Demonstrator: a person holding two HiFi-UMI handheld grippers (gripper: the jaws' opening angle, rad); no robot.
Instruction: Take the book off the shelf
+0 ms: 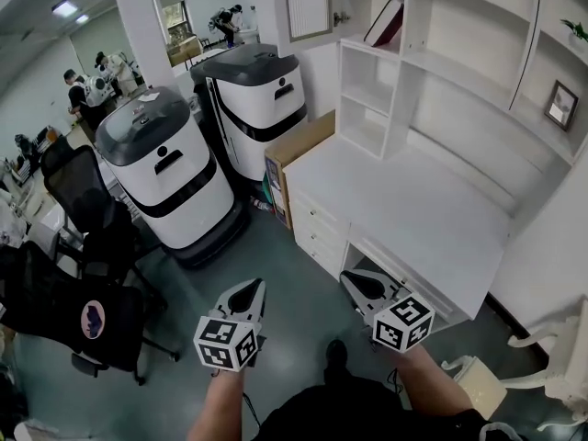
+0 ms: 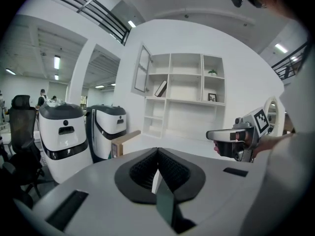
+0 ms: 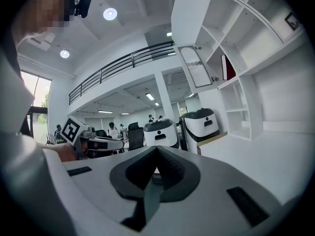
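Upper shelf [image 1: 459, 72] book [image 1: 386, 23], well beyond fingers [image 1: 244, 298]

**Head view, inventory by count.**
- Two white, rounded floor machines with black bands: the nearer machine [image 1: 167, 177] and the farther machine [image 1: 254, 99].
- One red-covered book [image 1: 386, 21].
- One white shelf unit [image 1: 459, 90].
- One white desk [image 1: 413, 209].
- One dark-framed picture [image 1: 560, 106].
- One small green plant [image 1: 577, 30].
- One brown cardboard panel [image 1: 296, 150].
- Two grey handheld grippers, each with one marker cube: the left gripper [image 1: 246, 292] and the right gripper [image 1: 358, 283].
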